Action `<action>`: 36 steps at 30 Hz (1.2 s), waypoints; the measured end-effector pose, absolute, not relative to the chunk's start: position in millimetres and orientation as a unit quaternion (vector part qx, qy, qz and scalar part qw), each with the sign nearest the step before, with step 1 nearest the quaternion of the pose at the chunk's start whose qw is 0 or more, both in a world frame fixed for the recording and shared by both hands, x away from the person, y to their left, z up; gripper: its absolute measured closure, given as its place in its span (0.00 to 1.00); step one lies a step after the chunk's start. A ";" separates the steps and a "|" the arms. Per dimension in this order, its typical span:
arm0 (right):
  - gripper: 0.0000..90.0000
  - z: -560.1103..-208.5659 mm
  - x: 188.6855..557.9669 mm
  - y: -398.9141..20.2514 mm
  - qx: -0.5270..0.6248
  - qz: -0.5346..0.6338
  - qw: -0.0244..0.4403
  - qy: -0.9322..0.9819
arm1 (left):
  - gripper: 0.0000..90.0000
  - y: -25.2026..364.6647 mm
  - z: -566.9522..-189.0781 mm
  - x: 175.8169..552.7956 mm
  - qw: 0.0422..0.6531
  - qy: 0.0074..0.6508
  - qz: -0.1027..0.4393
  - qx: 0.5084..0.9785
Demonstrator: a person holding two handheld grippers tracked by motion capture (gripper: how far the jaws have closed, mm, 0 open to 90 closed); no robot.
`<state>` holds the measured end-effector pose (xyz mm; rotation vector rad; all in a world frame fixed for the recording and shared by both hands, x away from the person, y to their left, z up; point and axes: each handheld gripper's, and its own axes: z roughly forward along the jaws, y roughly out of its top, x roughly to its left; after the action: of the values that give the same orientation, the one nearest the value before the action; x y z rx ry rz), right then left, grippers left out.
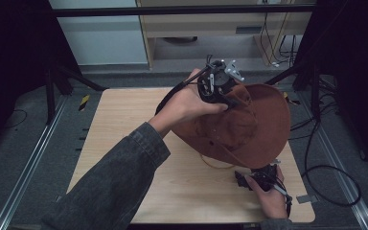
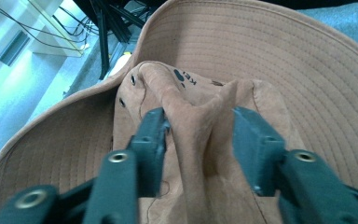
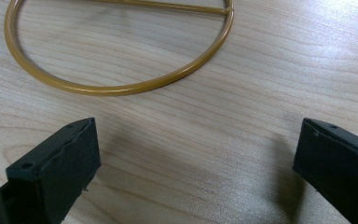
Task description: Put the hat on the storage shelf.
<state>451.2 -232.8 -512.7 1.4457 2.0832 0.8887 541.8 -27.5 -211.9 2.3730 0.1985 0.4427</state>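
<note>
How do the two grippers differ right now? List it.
The left gripper is shut on a fold of the brown hat's crown; the right gripper is open, holding nothing.
The left gripper is raised above the table, lifting the hat; the right gripper sits low by the table's near edge, facing a gold ring.
Both have black jaws and are hand-held.

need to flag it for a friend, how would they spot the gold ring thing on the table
Start at the light wooden table, then the brown wide-brimmed hat the left gripper holds. The gold ring lies flat beside the open right gripper: a thin metal hoop with a straight crossbar, the one shiny item.
</note>
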 end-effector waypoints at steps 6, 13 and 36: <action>0.00 -512.8 451.5 -233.0 0.525 0.320 0.229 0.755 | 0.35 -27.7 -210.7 537.6 0.359 0.073 0.178 0.913; 0.00 -512.7 451.5 -232.5 0.526 0.322 0.224 0.755 | 0.17 -26.0 -206.6 534.3 0.368 0.077 0.162 0.912; 0.01 -512.5 452.4 -233.2 0.524 0.322 0.225 0.756 | 0.06 45.7 -206.8 512.6 0.407 0.102 0.195 0.887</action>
<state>452.4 -233.2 -512.5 1.4452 2.0848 0.8878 512.6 45.7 -206.8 2.2364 0.2563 0.4929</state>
